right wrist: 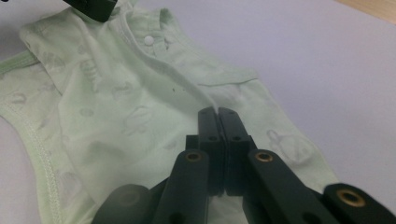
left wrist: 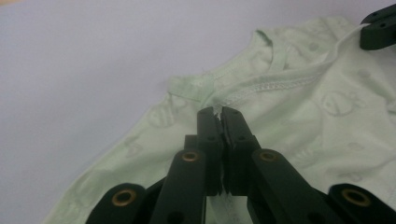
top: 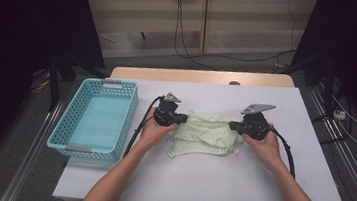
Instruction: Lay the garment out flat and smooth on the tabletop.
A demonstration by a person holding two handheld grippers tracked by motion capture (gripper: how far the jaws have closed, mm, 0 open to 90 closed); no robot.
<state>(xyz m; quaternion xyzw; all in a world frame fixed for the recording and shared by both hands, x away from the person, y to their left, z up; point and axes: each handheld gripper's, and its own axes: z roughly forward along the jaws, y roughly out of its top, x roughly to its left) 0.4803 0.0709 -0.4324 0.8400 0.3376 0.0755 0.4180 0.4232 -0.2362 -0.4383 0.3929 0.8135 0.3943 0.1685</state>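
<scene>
White table (top: 258,179): both grippers (top: 182,117) (top: 233,126) seemingly pinch the pale green garment (top: 205,133), jaws together.

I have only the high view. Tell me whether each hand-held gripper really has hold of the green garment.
Observer: The left hand-held gripper is shut, with a sliver of the green garment pinched between its jaws near a stitched edge.
Operator: Now the right one.
Observer: The right hand-held gripper is shut too, with its tips down on the cloth; the right gripper view does not show clearly whether fabric is pinched.
Operator: Give me a detail of the cloth that I can't make out.
Observer: It has a faint printed pattern and a small white snap button at the placket.
</scene>
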